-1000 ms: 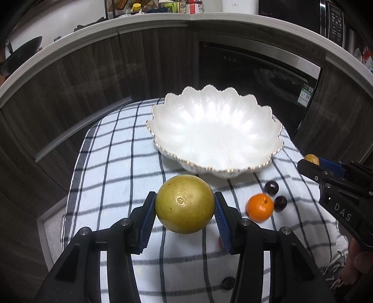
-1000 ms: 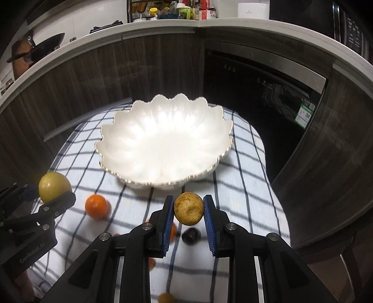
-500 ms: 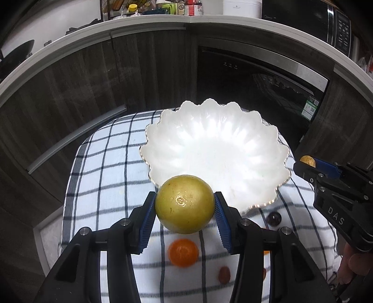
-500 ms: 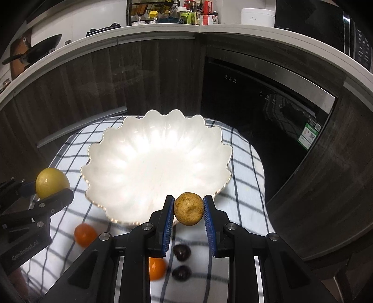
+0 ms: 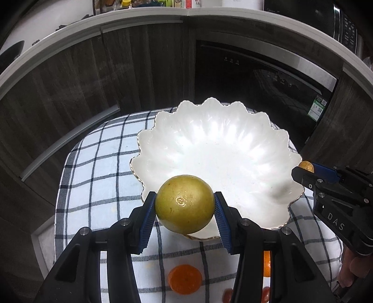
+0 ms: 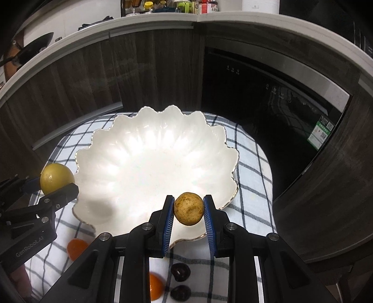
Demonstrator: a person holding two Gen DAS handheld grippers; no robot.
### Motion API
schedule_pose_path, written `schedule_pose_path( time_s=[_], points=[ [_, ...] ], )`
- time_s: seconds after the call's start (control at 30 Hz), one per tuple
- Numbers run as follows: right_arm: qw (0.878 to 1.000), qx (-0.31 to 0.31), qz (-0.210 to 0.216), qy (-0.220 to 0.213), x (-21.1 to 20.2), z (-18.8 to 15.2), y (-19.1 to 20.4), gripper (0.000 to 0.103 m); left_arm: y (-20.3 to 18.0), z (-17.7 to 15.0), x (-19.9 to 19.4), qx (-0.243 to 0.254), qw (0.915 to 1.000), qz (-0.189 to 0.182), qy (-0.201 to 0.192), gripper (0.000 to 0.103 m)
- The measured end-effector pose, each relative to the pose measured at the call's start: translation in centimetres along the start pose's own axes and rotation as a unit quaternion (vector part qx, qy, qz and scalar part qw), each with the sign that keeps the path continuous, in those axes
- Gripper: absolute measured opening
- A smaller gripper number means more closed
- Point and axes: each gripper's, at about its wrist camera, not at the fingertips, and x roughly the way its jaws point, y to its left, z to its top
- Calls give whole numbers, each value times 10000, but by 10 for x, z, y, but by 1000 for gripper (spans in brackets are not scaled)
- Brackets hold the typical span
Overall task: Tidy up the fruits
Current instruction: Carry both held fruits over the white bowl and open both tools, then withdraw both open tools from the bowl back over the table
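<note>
The left tool (image 5: 184,208) grips a large yellow-green round fruit (image 5: 184,204) between its blue ribbed pads, one pad pressed to each side. The fruit hangs over the near left rim of a white scalloped bowl (image 5: 233,144) with a thin gold edge. The bowl sits on a white cloth with a dark check (image 5: 98,177) that covers the desk, and nothing lies inside it apart from soft shadows.

The right tool (image 6: 188,212) is closed tight on a small brown speckled round fruit (image 6: 188,211), held over the near right rim of the same bowl. In the left wrist view this tool shows at the right edge, with the small fruit just peeking beyond its tip, and a hand (image 5: 349,270) shows below it.

More fruit lies on the cloth on the near side of the bowl. An orange mandarin (image 5: 185,279) rests between the left tool's arms, and a second orange fruit (image 5: 267,263) is partly hidden behind its right arm. Two dark cherries (image 6: 180,271) lie one behind the other under the right tool.

Beyond the desk stand dark wood cabinets (image 6: 151,70) and a black built-in appliance (image 6: 268,93) under a pale countertop (image 6: 151,21) crowded with bottles.
</note>
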Motion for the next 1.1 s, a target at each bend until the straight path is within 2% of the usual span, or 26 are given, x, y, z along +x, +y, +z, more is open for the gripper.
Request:
schedule_pose_path(
  time_s=[0.37,0.4,0.47,0.5,0.53,0.73,0.83,1.1],
  points=[
    [9992,-8,85,386,27,-1,0,27,-7,0,17,164,9996,40,215,48],
    [9992,-16,87,390,28,-1,1,27,-8,1,17,185,9996,65,221,51],
    [9992,-4,72,391,29,-1,0,28,-7,1,14,176,9997,112,100,65],
    [9991,4,67,409,30,0,1,33,-6,2,12,162,9998,121,57,75],
    [9991,26,27,417,30,1,0,43,-6,3,10,150,9998,140,11,80],
    [9993,187,-222,220,22,7,-6,77,0,8,3,67,9997,227,-61,91],
    [9992,158,-359,51,14,11,-7,79,1,9,0,6,9996,257,-86,97],
    [9991,236,-336,-90,2,15,-9,79,3,10,-11,-37,9995,264,-172,99]
  ],
)
